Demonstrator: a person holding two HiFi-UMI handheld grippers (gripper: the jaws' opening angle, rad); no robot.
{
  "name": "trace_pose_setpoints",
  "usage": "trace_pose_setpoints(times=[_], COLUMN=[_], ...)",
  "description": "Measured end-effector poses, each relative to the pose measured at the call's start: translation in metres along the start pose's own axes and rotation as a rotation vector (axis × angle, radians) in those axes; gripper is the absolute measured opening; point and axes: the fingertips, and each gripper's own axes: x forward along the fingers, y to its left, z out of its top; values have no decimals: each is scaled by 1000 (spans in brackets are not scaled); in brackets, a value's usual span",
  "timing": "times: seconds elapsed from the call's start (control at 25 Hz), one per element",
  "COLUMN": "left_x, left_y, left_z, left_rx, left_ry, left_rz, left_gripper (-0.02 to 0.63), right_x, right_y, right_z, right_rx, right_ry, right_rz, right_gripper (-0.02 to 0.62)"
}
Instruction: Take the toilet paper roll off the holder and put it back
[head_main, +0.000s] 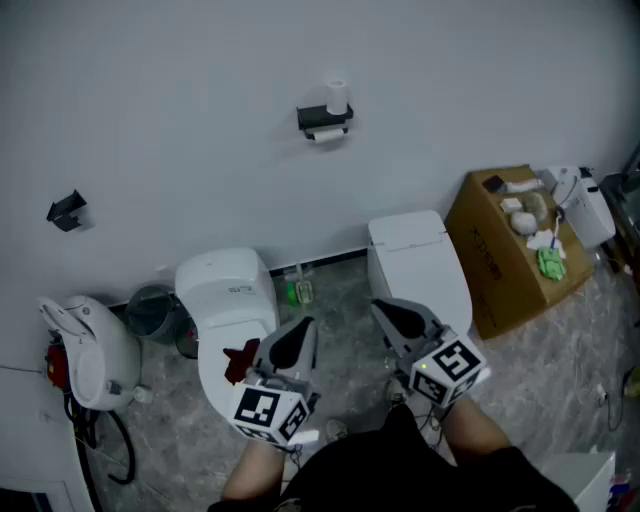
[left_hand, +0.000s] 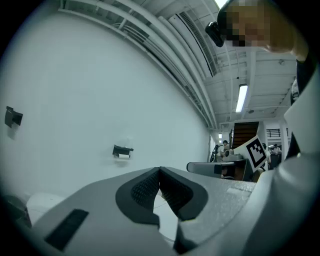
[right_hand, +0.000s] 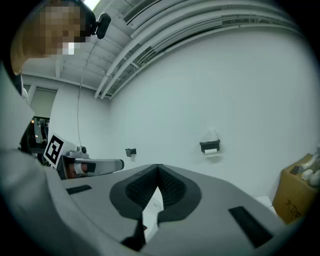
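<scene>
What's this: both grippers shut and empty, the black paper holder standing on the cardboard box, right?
No: the head view shows the paper holder fixed to the wall, not on the cardboard box. The left gripper and right gripper are shut and empty.

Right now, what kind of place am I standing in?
Probably a mock bathroom in a workshop: the left toilet and the right toilet stand side by side below a wall-mounted toilet paper holder, with an open cardboard box beside them.
</scene>
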Motion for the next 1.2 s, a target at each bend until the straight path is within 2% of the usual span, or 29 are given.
trace_pose_setpoints(times=[0.56, 0.8, 1.2], left_x=[9, 39, 122], left_y=[3, -2, -5], left_z=[-5, -6, 12], left_rx=[-19, -30, 14], left_ry=[-3, -1, 6], left_rz=[-11, -16, 67], left_gripper=[4, 4, 5], right_x=[-1, 3, 28], right_y=[-5, -35, -114], right_z=[1, 9, 30], right_rx=[22, 11, 49], right_ry=[1, -13, -47], right_rz=[-15, 0, 103], right_gripper=[-2, 0, 0])
